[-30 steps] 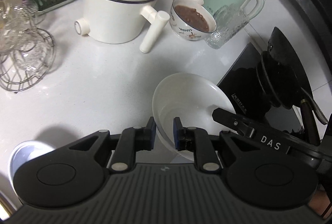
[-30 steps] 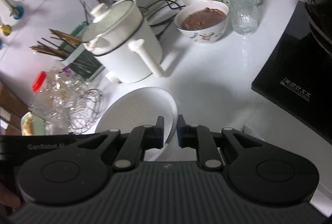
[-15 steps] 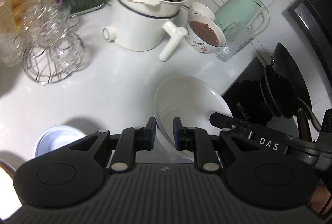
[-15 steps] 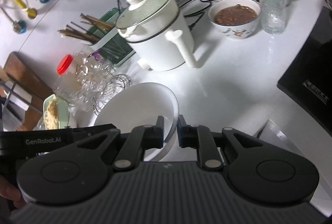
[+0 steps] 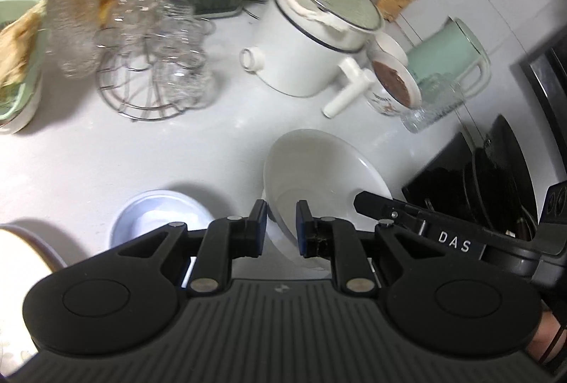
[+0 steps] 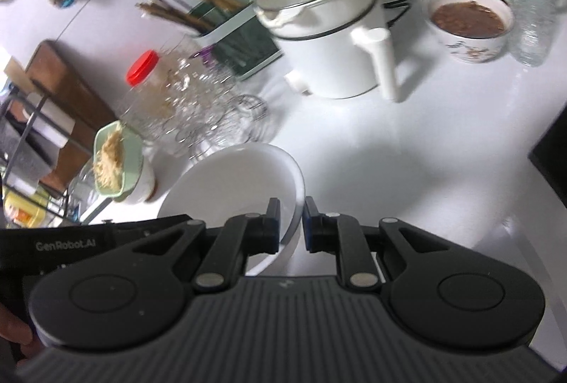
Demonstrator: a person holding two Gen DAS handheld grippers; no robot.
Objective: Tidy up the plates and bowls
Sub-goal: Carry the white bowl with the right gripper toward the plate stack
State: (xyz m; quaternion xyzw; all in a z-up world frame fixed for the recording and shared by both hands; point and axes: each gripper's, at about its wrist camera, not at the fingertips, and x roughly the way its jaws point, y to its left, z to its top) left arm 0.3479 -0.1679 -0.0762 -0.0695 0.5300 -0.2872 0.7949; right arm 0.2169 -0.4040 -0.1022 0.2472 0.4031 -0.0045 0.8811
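Both grippers are clamped on opposite sides of the rim of the same big white ceramic bowl (image 5: 319, 170): the left gripper (image 5: 280, 223) pinches one edge, the right gripper (image 6: 291, 223) the other, and the bowl looks lifted above the white countertop (image 5: 106, 152). My worry: thin rim, glossy glaze, so if the hands drift apart or twist it could slip out and drop onto the small pale blue bowl (image 5: 159, 216) just beside it, or clip the wire rack of clear glasses (image 6: 198, 113).
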